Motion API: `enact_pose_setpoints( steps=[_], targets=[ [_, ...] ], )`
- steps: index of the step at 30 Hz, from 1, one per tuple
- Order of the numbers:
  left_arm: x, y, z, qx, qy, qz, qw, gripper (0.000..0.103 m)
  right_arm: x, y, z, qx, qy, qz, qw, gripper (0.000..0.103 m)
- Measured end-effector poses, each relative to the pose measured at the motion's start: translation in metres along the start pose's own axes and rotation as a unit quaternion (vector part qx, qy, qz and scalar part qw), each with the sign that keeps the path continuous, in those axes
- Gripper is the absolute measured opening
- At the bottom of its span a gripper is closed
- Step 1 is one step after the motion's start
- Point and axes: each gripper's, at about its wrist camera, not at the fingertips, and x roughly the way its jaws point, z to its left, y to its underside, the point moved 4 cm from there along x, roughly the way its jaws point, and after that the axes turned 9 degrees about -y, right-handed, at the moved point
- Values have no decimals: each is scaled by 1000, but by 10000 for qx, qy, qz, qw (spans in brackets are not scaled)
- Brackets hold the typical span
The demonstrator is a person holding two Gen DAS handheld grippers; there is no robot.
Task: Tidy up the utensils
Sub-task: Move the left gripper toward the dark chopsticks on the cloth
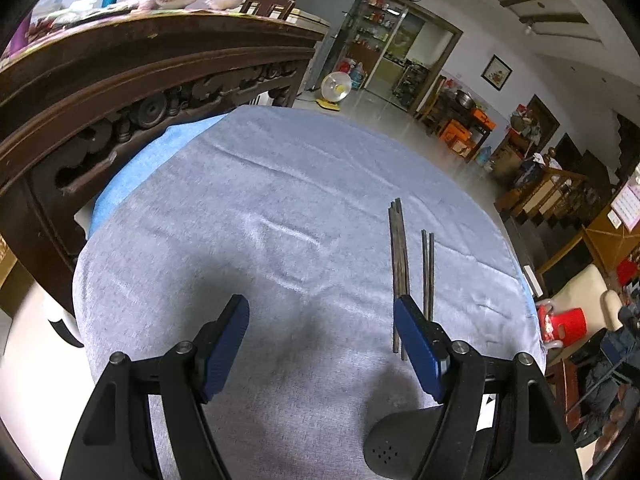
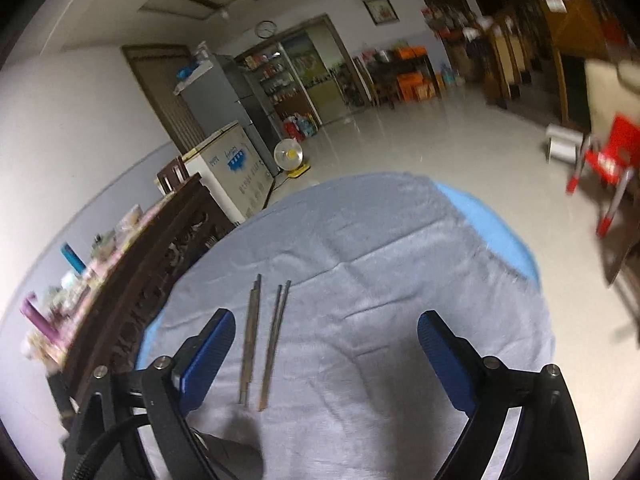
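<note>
Two bundles of dark wooden chopsticks lie side by side on a grey cloth [image 1: 260, 200]. In the left wrist view the longer bundle [image 1: 399, 256] and the shorter pair [image 1: 428, 268] lie at the right, their near ends partly hidden behind the right finger. My left gripper [image 1: 322, 312] is open and empty, left of the chopsticks. In the right wrist view the longer bundle [image 2: 251, 332] and the shorter pair [image 2: 275, 340] lie just inside the left finger. My right gripper [image 2: 326, 326] is open and empty above the cloth [image 2: 380, 248].
A carved dark wooden table [image 1: 132, 76] stands close along the left, loaded with dishes. A blue surface [image 2: 492, 224] shows under the cloth's edge. A red plastic chair [image 2: 612, 156] and a small fan [image 1: 336, 86] stand on the tiled floor beyond.
</note>
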Motion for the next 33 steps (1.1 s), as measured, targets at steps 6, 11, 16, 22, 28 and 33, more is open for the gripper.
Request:
enact_pose_setpoints(
  steps=[6,11,16,22,28,33],
  targets=[
    [5,3,6,-38,-48,103,9999,75,31,-1,-30,400,432,214,9980,95],
    [9,7,12,-61,-101,160,9998,75,61,14,-45,408,700,525,9953,95],
    [16,9,12,-16,-141,222,9997,75,96,28,-60,161,1114,753,9908,95],
    [24,11,11,-19,-165,321,9993,75,128,30,-67,194,1315,936,9867,95],
    [6,-1,-3,54,-4,87,9999,75,122,21,-48,725,584,847,9920,95],
    [-23,-24,-31,83,294,-286,9991,75,90,6,-13,816,-142,660,9944,95]
  ],
)
